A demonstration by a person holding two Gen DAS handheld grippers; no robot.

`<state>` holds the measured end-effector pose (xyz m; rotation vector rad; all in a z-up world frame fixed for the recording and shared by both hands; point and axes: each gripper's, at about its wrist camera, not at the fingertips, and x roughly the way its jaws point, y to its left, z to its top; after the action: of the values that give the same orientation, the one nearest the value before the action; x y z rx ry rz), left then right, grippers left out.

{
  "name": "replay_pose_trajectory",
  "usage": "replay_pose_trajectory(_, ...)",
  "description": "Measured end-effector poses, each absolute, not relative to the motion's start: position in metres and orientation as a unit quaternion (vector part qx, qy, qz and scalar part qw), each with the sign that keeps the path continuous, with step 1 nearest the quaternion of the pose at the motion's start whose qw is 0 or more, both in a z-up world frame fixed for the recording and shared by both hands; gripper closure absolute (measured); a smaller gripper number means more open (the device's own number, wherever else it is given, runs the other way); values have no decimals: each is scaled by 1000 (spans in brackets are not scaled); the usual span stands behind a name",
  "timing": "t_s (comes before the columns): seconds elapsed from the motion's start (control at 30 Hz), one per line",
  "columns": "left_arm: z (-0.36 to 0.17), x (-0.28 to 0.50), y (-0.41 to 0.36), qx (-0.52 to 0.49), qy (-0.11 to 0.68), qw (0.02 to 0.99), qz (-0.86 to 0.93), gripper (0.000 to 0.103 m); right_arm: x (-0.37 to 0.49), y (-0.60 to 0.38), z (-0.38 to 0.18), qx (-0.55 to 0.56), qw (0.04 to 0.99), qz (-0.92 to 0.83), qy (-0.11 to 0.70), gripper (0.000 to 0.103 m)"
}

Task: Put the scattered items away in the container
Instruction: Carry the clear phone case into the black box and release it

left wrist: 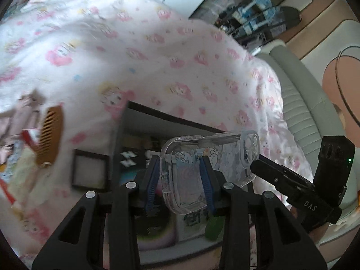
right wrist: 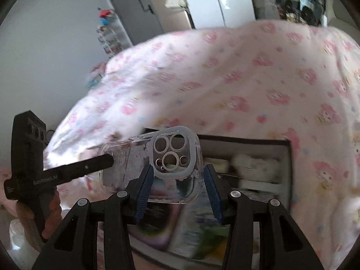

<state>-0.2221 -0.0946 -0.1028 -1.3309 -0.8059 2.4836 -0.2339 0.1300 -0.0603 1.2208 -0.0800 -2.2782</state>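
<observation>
A clear phone case [left wrist: 202, 159] with a printed drawing and a camera cutout is held above an open dark box [left wrist: 135, 139] on the bed. My left gripper [left wrist: 180, 175] is shut on one end of the case. In the right wrist view the case [right wrist: 173, 157] shows its camera end between my right gripper's [right wrist: 177, 180] blue pads, which touch or nearly touch its sides. The box [right wrist: 285, 164] lies below, holding several items. The left gripper's body [right wrist: 29, 157] shows at left, the right gripper's body [left wrist: 315, 186] at right in the left wrist view.
A pink-patterned white quilt [left wrist: 135, 56] covers the bed around the box. A brown comb [left wrist: 50, 132] and small packets [left wrist: 20, 162] lie on the quilt at left. A small framed square [left wrist: 90, 171] lies beside the box. A grey padded headboard [left wrist: 299, 103] runs along the right.
</observation>
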Motion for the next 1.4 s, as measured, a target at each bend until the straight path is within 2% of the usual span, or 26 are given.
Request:
replay_pose_trajectory(0.27,-149,-254,-62,-512,-248,101,816,67,-256,167,-117,503,255,-824,-52,61)
replay_pose_trajectory(0.5,-171,-266,-38,-551,-198,70,808,60,-266,173,-155,556,245,-792,-52,61)
replay_pose_trajectory(0.67,-173,-267,-41,-567,-188,38,801,59,-265,166,-166,576,260,-774,-45,61)
replay_pose_trajectory(0.77,-167,-260,-49,-560,-194,34,804,64,-266,170,-162,573,269,-772,-58,61)
replay_pose_trajectory(0.9,-165,-250,-47,-553,-174,26,814,65,-266,176,-148,550,262,-790,-71,61)
replay_pose_trajectory(1.1,-167,-247,-44,-559,-169,21,811,65,-273,169,-157,560,258,-784,-66,61)
replay_pose_trajectory(1.27,-167,-243,-48,-575,-188,31,796,65,-281,161,-171,584,252,-770,-49,60)
replay_pose_trajectory(1.4,-152,-235,-57,-562,-202,47,801,65,-284,159,-171,588,273,-757,-78,60)
